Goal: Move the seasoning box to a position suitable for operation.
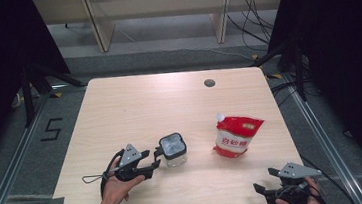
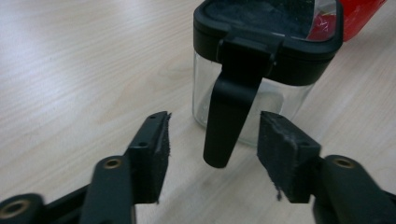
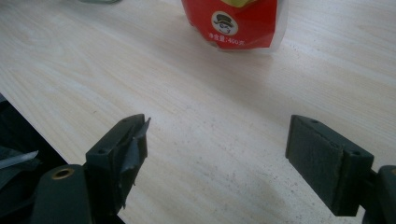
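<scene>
A small clear glass jar (image 1: 173,150) with a black square lid stands on the wooden table (image 1: 134,106), front of centre. In the left gripper view the jar (image 2: 280,65) has a black handle (image 2: 229,116) hanging down from its lid. My left gripper (image 1: 154,161) lies just left of the jar, and its jaws (image 2: 215,126) stand either side of that handle with a gap on both sides, so it is open. My right gripper (image 1: 266,180) rests near the front right edge, wide open (image 3: 217,126) over bare wood.
A red and white pouch (image 1: 237,135) with a spout stands right of the jar and ahead of the right gripper (image 3: 236,23). A round cable hole (image 1: 210,83) sits near the far edge. The table's front edge runs close under both hands.
</scene>
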Demonstrator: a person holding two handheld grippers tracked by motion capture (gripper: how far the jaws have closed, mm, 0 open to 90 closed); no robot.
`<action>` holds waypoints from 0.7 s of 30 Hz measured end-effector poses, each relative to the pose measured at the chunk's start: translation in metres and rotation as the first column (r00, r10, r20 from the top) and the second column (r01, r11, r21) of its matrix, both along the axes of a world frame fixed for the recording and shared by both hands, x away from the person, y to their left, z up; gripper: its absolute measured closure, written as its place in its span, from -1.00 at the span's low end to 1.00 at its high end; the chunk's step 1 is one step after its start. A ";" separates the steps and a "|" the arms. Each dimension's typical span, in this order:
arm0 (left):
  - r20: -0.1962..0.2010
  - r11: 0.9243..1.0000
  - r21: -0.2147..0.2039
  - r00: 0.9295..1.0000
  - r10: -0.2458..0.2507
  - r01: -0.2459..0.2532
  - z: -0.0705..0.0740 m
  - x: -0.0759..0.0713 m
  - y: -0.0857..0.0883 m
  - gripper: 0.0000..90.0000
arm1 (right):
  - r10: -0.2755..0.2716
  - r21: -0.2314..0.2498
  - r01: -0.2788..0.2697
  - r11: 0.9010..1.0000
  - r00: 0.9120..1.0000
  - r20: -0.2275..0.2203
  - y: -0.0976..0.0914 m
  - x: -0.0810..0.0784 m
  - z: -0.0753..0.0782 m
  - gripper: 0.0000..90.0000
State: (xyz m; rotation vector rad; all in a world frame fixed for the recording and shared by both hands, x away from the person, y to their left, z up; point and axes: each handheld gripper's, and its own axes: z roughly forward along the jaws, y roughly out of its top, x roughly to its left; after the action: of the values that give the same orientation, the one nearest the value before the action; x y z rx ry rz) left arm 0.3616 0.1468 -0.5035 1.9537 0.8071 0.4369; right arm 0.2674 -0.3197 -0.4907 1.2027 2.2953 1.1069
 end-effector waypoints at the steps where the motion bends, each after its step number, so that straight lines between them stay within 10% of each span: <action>1: 0.018 1.000 0.009 1.000 -0.015 0.015 0.000 0.001 -0.002 0.25 | -0.002 -0.005 0.002 1.000 1.000 0.001 0.000 0.000 0.000 -0.52; 21: 0.053 0.998 0.051 0.998 -0.046 0.043 0.001 0.010 -0.008 0.62 | 0.006 0.024 -0.006 1.000 1.000 -0.009 0.000 0.001 0.000 -0.52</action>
State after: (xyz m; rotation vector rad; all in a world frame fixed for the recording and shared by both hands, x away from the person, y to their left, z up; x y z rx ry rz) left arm 0.3720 0.1392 -0.5023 1.9936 0.7233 0.4856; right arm 0.2681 -0.3194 -0.4908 1.2129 2.3005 1.1367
